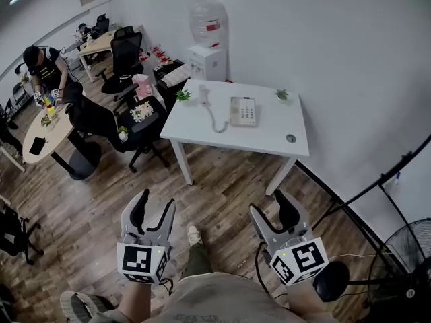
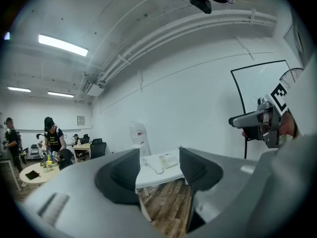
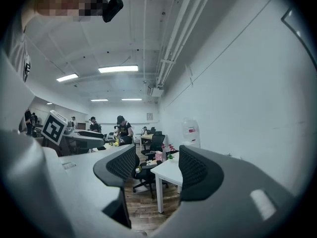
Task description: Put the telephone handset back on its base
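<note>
Room's bright and pretty evenly lit, mostly from the long ceiling tube lights (image 3: pixel 118 69), which blow out to pure white in both gripper views. The white wall (image 1: pixel 323 39) bounces it around, so shadows stay soft, just a faint dark patch on the floor under the table (image 1: pixel 269 136). Both gripper views are heavy fisheye with a black ring round the frame and the straight pipes (image 2: pixel 198 31) bent into curves. The head view bows at its edges too, and anything right at the lens, like the left gripper (image 2: pixel 159 155) body, goes mushy and out of focus.
</note>
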Available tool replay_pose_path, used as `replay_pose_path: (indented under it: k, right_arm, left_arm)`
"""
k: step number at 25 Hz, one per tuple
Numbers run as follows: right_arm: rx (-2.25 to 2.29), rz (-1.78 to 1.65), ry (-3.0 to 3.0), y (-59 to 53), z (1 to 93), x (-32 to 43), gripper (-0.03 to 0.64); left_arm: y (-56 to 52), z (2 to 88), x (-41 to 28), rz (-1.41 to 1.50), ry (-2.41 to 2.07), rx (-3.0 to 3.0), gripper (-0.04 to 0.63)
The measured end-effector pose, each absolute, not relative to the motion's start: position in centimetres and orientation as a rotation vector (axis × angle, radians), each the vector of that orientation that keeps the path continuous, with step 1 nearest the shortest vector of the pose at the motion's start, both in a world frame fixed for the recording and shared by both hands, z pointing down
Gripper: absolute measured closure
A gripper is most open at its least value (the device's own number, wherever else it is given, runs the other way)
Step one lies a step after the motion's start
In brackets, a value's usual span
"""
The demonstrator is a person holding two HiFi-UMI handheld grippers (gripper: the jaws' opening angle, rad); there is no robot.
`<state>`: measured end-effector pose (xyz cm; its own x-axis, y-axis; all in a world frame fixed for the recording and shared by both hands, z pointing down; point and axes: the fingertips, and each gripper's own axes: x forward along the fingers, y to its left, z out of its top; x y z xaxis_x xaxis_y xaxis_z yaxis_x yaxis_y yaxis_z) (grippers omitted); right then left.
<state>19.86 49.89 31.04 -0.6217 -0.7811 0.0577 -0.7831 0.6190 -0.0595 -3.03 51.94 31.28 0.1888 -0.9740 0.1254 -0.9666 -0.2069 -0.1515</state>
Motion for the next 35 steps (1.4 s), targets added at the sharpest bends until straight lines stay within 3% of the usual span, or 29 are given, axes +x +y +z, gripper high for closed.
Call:
replay_pose_path:
  k: [35]
  right_arm:
    - [1.336,0.202,-2.658,15.5,33.9,-1.3,0.334]
  left_arm:
    - [16.7,33.7,-23.4,-0.385,1.909,-2.469,0.353]
